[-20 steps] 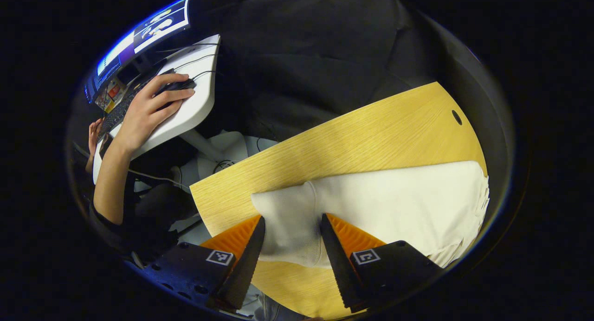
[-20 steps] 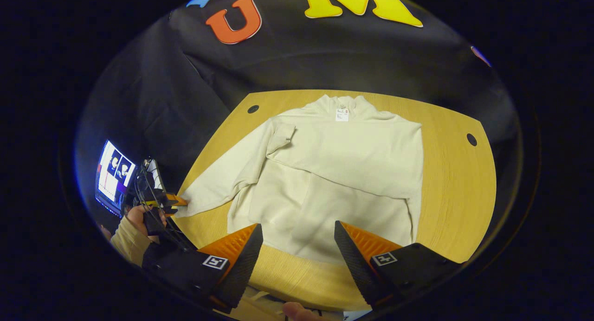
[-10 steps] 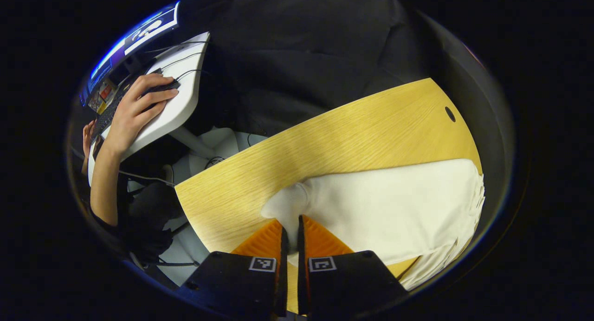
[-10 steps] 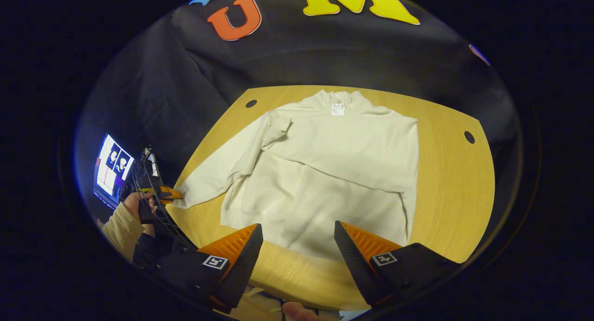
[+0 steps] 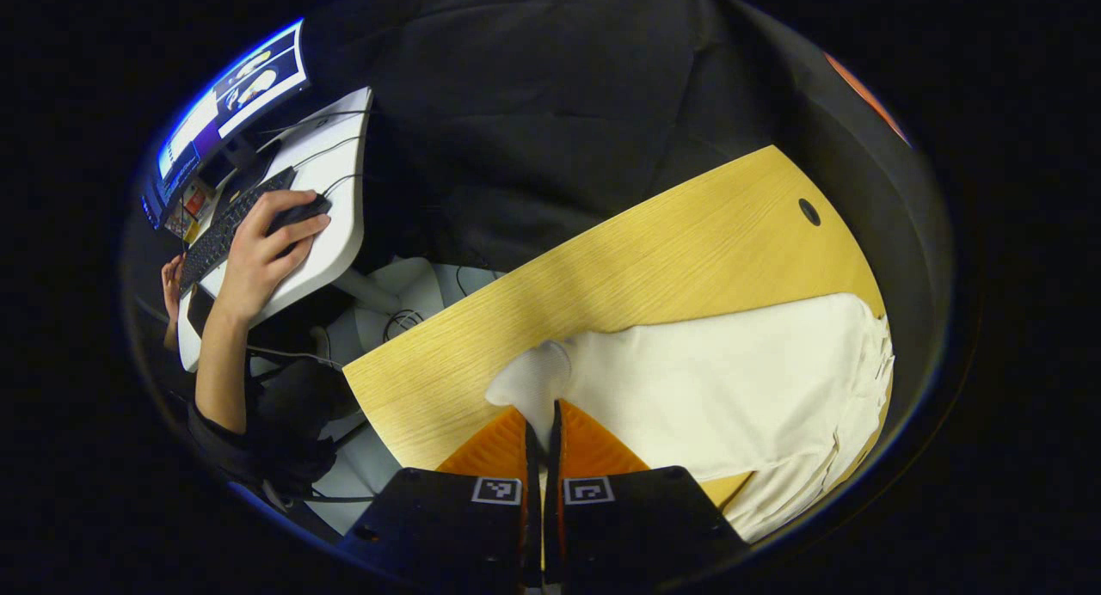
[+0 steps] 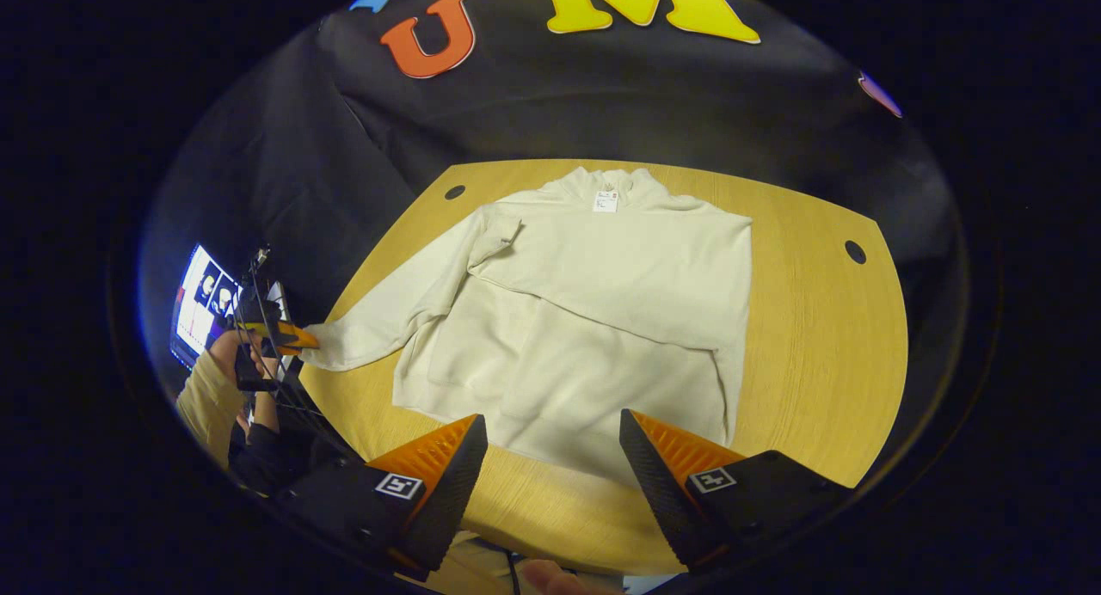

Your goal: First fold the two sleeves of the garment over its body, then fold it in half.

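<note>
Cream sleeve cuff partly hidden inside left claw.

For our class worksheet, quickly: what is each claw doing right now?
Left claw: closed on the cuff of the cream knit sweater's sleeve.
Right claw: open, holding nothing, above the wooden table.

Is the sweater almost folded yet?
Not yet. One sleeve already lies across the sweater. The left claw is shut on the other sleeve's cuff, ready to bring it over. The right claw waits open. The fold in half is left.
</note>
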